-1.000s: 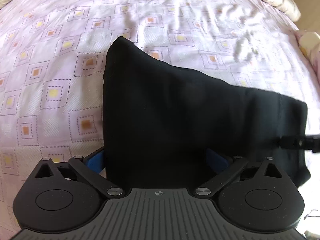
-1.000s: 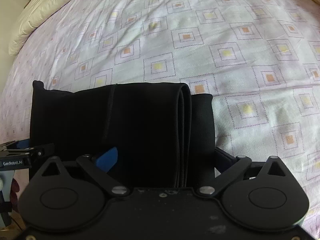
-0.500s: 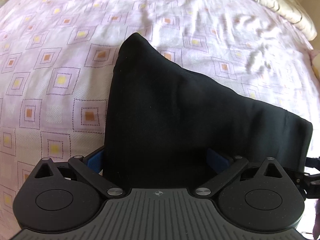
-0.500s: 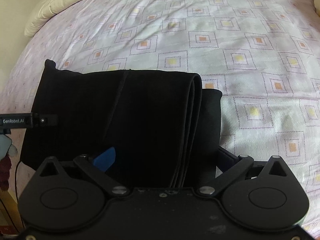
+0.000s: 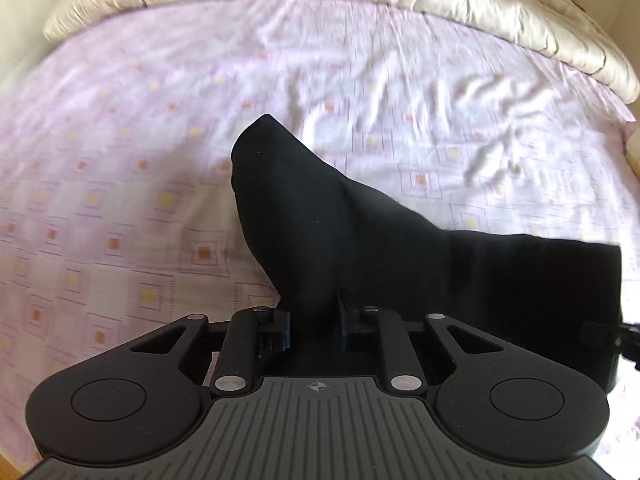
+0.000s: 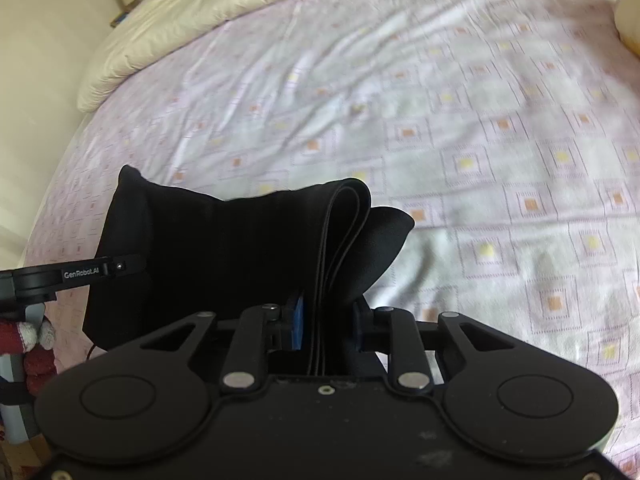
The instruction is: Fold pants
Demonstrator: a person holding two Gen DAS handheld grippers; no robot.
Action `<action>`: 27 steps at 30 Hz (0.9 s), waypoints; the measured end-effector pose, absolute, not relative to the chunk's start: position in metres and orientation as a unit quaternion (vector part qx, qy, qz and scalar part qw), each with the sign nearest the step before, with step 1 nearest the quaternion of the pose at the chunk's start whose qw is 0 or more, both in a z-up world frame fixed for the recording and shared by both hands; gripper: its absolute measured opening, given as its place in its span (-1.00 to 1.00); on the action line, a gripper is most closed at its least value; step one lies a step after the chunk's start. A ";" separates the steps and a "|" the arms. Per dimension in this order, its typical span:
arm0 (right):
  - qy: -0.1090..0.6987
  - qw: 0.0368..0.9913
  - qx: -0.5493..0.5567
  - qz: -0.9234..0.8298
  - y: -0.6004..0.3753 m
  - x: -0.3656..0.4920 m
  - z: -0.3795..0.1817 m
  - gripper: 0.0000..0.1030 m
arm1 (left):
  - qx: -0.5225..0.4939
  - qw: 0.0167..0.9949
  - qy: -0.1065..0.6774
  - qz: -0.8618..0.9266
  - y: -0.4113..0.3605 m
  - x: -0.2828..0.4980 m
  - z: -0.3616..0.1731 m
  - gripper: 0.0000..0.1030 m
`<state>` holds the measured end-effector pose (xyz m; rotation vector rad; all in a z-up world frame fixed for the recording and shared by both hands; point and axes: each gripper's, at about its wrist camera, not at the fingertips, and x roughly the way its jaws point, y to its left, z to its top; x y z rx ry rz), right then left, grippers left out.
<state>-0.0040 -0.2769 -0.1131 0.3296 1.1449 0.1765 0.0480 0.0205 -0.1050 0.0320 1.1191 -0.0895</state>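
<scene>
Closing on the near edge of the pants [image 5: 360,240], we have our left gripper [image 5: 314,326] narrowed onto a bunched pinch of black cloth, which fills the gap between its blue pads. From that grip the fabric runs away from us and off to the right, so its long axis lies across the bed, spanning the 2 claws. It rests on the pink patterned sheet [image 5: 120,200], with the cream duvet [image 5: 360,4] well beyond its far corner. Further right, our right gripper [image 6: 328,328] is also drawing its jaws in, onto the stacked end where about 3 folded layers show as thin curved edges, with 1 loose flap sticking out just beside them. The left tool's arm is visible at the far left of that view, touching the same cloth. Each claw grips the end nearest it, so we judge the coming fold turns on both ends travelling together toward the far edge. The pants look matte, thick, limp and already folded into a compact bundle.
</scene>
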 end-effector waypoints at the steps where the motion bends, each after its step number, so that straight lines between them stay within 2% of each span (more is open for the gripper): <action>1: 0.533 0.829 0.146 0.088 -0.273 -0.004 -0.109 -0.53 | 0.027 0.850 0.524 -0.039 0.019 0.045 -0.102 -0.63; 5: 0.515 0.840 0.116 0.121 -0.256 0.004 -0.095 -0.53 | 0.050 0.864 0.500 -0.028 0.030 0.042 -0.087 -0.64; 10: 0.501 0.846 0.107 0.146 -0.222 0.030 -0.080 -0.53 | 0.021 0.876 0.481 -0.003 0.075 0.059 -0.063 -0.71; 19: 0.479 0.854 0.079 0.185 -0.101 0.104 -0.048 -0.53 | -0.001 0.890 0.456 0.027 0.181 0.104 -0.032 -0.72; 24: 0.486 0.849 0.090 0.186 -0.035 0.147 -0.047 -0.53 | -0.036 0.879 0.476 0.024 0.241 0.126 -0.035 -0.70; 27: 0.514 0.838 0.091 0.157 -0.010 0.167 -0.066 -0.45 | -0.037 0.854 0.517 0.040 0.269 0.141 -0.061 -0.57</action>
